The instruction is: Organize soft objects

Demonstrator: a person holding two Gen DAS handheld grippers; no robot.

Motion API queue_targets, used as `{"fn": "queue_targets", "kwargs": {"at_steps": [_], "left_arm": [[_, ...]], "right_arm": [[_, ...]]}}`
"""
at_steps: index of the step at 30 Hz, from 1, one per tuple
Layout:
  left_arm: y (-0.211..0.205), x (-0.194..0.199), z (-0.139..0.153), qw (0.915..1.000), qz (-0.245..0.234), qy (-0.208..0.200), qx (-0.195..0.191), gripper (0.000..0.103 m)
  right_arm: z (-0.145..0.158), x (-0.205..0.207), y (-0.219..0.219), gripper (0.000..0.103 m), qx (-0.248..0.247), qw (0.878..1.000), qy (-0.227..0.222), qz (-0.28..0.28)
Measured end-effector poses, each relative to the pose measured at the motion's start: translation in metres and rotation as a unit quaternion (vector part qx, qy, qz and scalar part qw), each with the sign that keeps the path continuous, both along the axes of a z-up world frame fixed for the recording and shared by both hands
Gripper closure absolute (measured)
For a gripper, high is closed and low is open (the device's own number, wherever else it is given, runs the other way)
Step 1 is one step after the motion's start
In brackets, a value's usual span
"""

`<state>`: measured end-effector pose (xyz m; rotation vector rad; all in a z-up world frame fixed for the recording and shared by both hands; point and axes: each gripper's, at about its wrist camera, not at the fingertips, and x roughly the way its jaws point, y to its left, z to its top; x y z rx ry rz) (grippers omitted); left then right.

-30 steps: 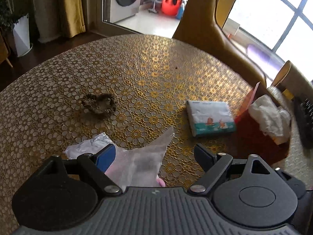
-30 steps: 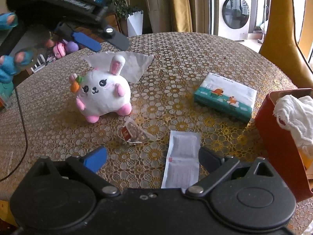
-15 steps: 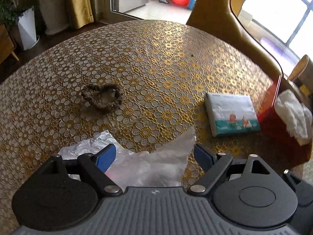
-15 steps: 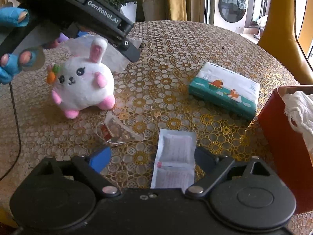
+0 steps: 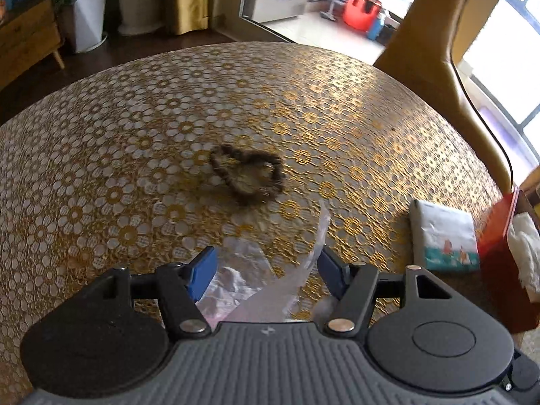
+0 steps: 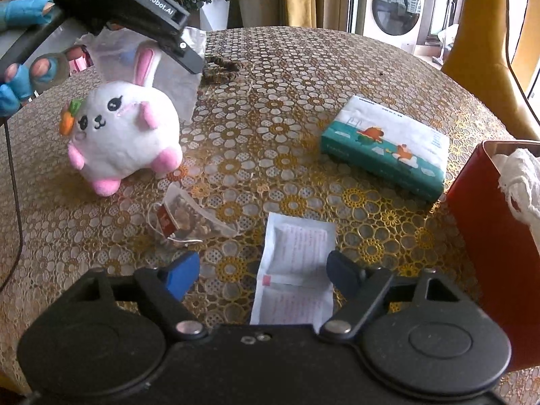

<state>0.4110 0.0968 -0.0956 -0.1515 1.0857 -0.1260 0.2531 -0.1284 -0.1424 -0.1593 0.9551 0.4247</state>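
Note:
A white plush rabbit [image 6: 121,135] with pink ears sits on the round gold-patterned table [image 6: 303,67]. My left gripper [image 5: 265,266] is open above a clear plastic bag [image 5: 249,287], which lies just behind the rabbit [image 6: 175,77]. A brown hair tie [image 5: 248,177] lies ahead of it and also shows in the right wrist view [image 6: 221,69]. My right gripper [image 6: 261,276] is open and empty over a white sachet [image 6: 293,266]. A tissue pack [image 6: 388,145] lies to the right.
A red box [image 6: 489,236] with a white cloth [image 6: 519,182] in it stands at the right edge. A tea bag [image 6: 182,219] lies left of the sachet. A tan chair [image 5: 435,44] stands behind the table.
My left gripper has moved forward and turned left over the plastic bag, so the hair tie is now central ahead. My right gripper has come closer to the sachet and rabbit.

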Motion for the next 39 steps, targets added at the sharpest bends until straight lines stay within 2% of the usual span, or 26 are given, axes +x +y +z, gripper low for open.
{"fn": "queue_targets", "kwargs": {"at_steps": [5,15,19,22,24,26,27,28,29,30,34,39], "left_arm": [[0.02,0.003,-0.002,0.9996,0.027,-0.007,-0.006,0.039],[0.022,-0.002,-0.035,0.9975,0.003,0.018,0.069,0.038],[0.023,-0.006,-0.044,0.9969,0.003,0.017,0.077,0.038],[0.024,-0.009,-0.045,0.9969,0.011,0.013,0.077,0.038],[0.024,-0.011,-0.045,0.9968,0.013,0.009,0.079,0.039],[0.023,-0.013,-0.045,0.9958,0.014,0.002,0.09,0.054],[0.023,-0.015,-0.045,0.9958,0.013,-0.002,0.091,0.057],[0.023,-0.016,-0.044,0.996,0.013,-0.004,0.089,0.065],[0.023,-0.018,-0.043,0.9962,0.013,-0.006,0.086,0.071],[0.023,-0.019,-0.043,0.9964,0.012,-0.007,0.084,0.072],[0.027,-0.027,-0.042,0.9968,0.017,-0.016,0.076,0.086],[0.041,-0.039,-0.034,0.9969,0.039,-0.029,0.062,0.092]], "right_arm": [[0.0,0.0,0.001,0.02,-0.002,1.0,-0.002,0.0],[-0.002,-0.003,0.005,0.019,-0.016,1.0,-0.009,0.007],[-0.003,-0.005,0.007,0.025,-0.031,0.999,-0.021,0.008],[-0.003,-0.005,0.005,0.032,-0.029,0.999,-0.026,0.001],[-0.002,-0.005,0.004,0.041,-0.026,0.999,-0.028,-0.003],[-0.001,-0.005,0.003,0.05,-0.027,0.999,-0.033,-0.009],[-0.001,-0.005,0.002,0.054,-0.026,0.999,-0.034,-0.012],[0.0,-0.005,0.0,0.057,-0.025,0.999,-0.034,-0.016],[0.0,-0.005,-0.001,0.063,-0.025,0.999,-0.036,-0.021],[0.001,-0.004,-0.003,0.07,-0.026,0.999,-0.038,-0.025],[0.002,-0.004,-0.012,0.078,-0.005,0.999,-0.033,-0.035],[0.006,-0.007,-0.017,0.096,0.008,0.999,-0.036,-0.039]]}}
